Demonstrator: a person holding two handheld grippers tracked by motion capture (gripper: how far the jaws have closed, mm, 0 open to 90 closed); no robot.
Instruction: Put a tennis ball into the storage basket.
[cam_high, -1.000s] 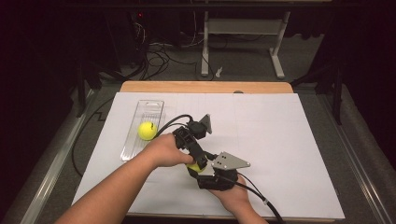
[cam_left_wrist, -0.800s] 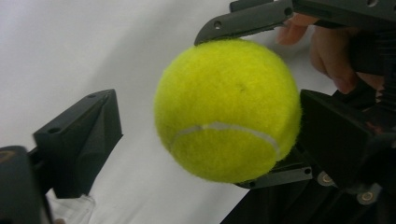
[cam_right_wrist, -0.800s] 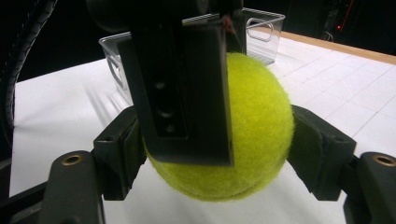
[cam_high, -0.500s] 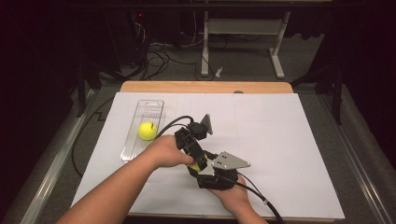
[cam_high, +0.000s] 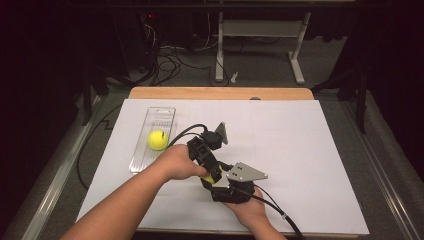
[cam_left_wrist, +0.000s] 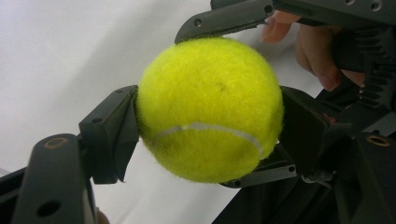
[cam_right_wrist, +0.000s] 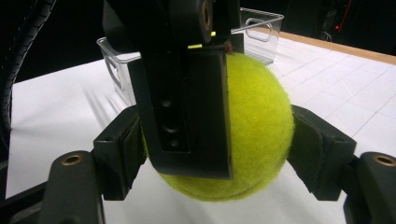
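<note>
Both claws meet on one tennis ball (cam_left_wrist: 209, 109) near the front middle of the tabletop (cam_high: 300, 145), which is covered in white paper.

Left claw (cam_high: 212, 175): comes in from the left in the high view, held by the left hand (cam_high: 175, 162). Its jaws have just been closing, with the ball between them. In the left gripper view its two black pads now press on opposite sides of the ball, left and right in that view. Gripping the ball.

Right claw (cam_high: 220, 181): held by the right hand (cam_high: 247, 207) at the front edge, grey three-cornered plate on top. In the right gripper view its pads press on the ball (cam_right_wrist: 252, 126) from both sides. Also clamped on the ball. One jaw of the left claw crosses in front of the ball in this view and hides its left part.

The two grips stand crosswise: in the left gripper view the right claw's jaws sit above and below the ball, while the left claw's own sit at its sides.

Ball position: between the two hands, only a sliver of yellow visible in the high view (cam_high: 207, 176). Whether it rests on the paper or is held just clear cannot be told.

Elsewhere: a clear plastic bin (cam_high: 165, 112) lies at the left of the tabletop, long side running front to back. A second ball (cam_high: 157, 140) lies inside it, about midway along. Bin and claws are apart.
</note>
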